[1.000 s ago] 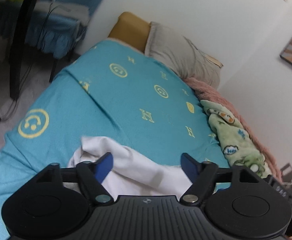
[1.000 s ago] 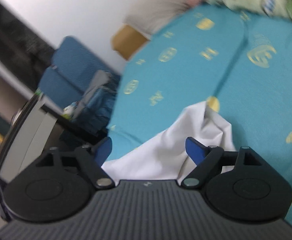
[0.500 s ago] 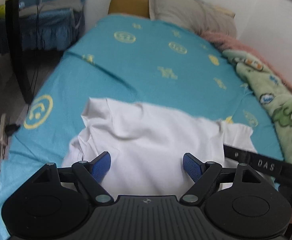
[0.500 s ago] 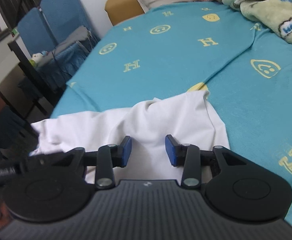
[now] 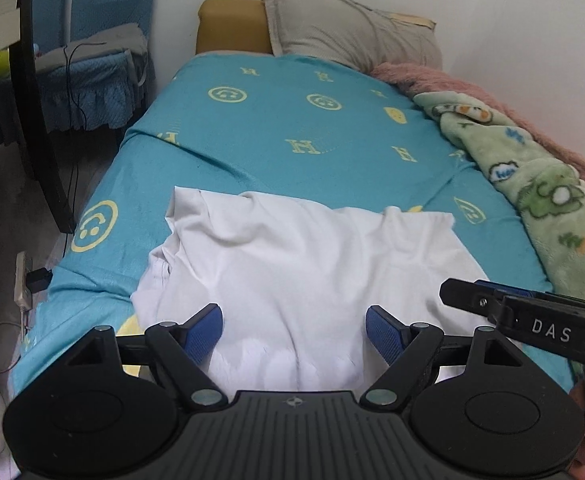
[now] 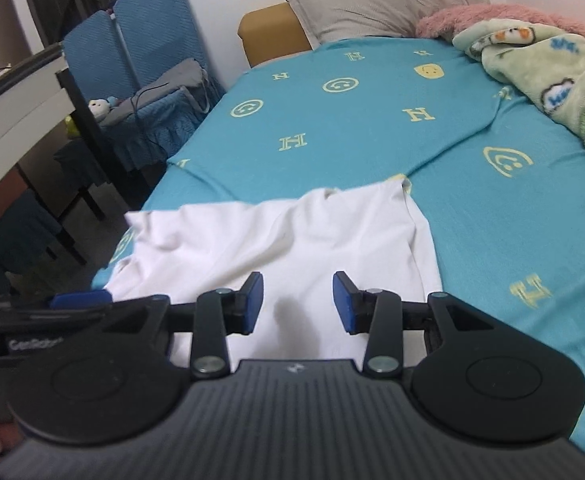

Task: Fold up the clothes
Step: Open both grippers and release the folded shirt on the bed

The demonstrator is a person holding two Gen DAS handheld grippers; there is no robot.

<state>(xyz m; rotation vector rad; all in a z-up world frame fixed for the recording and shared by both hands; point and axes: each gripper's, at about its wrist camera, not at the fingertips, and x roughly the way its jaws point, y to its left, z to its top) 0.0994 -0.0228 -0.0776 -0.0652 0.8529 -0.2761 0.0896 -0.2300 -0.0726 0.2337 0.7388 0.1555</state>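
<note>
A white garment lies rumpled and spread across the near end of a bed with a teal sheet. It also shows in the right wrist view. My left gripper is open and empty, just above the garment's near edge. My right gripper is open and empty, over the garment's near right part. The right gripper also shows from the side in the left wrist view. The left gripper's blue pad shows at the left edge of the right wrist view.
A green patterned blanket and a pink blanket lie along the bed's right side by the wall. A grey pillow is at the head. Blue chairs and a dark table stand left of the bed.
The garment went from a bunched heap to lying spread on the bed. The right gripper narrowed half a second ago and has opened wider again. Both grippers pulled back toward the near edge.
</note>
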